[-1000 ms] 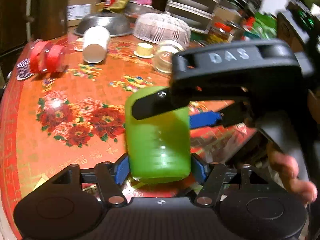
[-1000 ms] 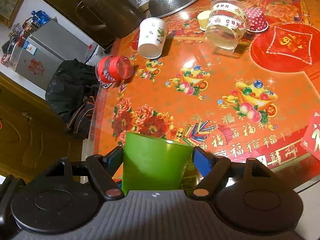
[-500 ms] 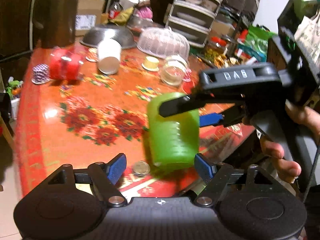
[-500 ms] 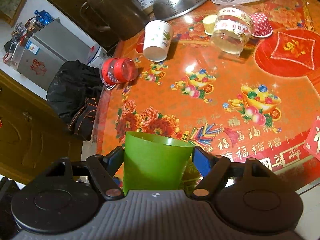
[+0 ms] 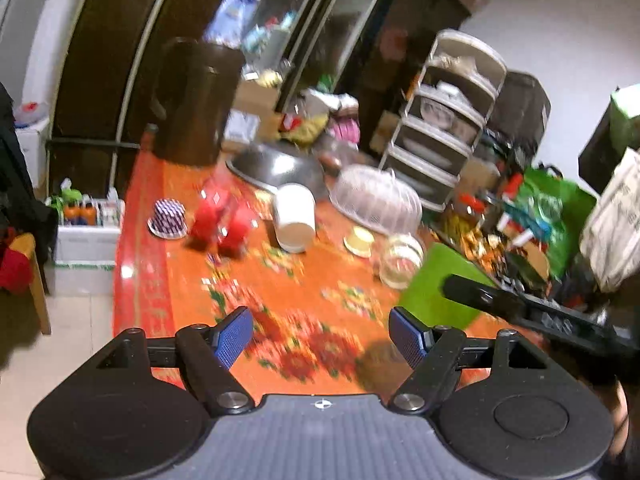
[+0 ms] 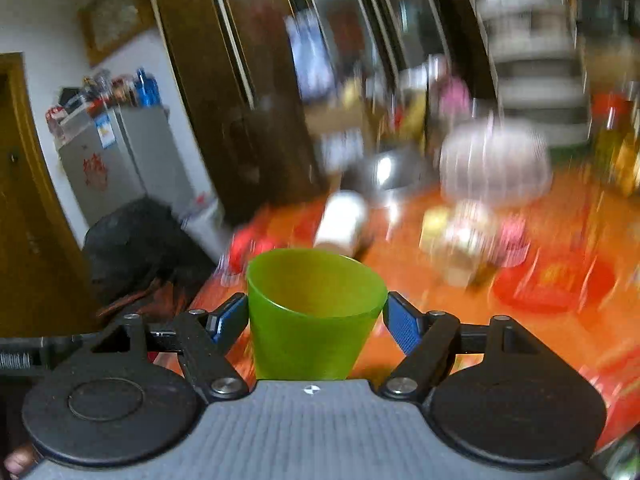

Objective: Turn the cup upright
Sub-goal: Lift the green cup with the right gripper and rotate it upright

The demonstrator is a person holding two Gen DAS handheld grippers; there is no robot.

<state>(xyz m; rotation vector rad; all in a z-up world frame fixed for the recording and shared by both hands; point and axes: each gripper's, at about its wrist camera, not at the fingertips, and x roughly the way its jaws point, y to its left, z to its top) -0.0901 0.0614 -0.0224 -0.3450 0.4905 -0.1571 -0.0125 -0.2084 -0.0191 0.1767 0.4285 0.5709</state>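
The green plastic cup (image 6: 312, 312) sits between my right gripper's (image 6: 316, 320) blue pads, mouth facing away and up, held above the table. In the left wrist view the cup (image 5: 440, 288) shows at the right, tilted, with the right gripper's black finger across it. My left gripper (image 5: 322, 336) is open and empty, its blue pads wide apart above the red flowered tablecloth (image 5: 280, 300), to the left of the cup.
On the table stand a white paper cup (image 5: 294, 216), a red jar on its side (image 5: 222, 220), a glass jar (image 5: 402, 258), a mesh food cover (image 5: 376, 198), a steel bowl (image 5: 280, 166) and a dark jug (image 5: 192, 100). The right wrist view is motion-blurred.
My left gripper has let go of the cup and drawn back to the left. My right gripper has swung the cup, so its view rose from the tabletop toward the room.
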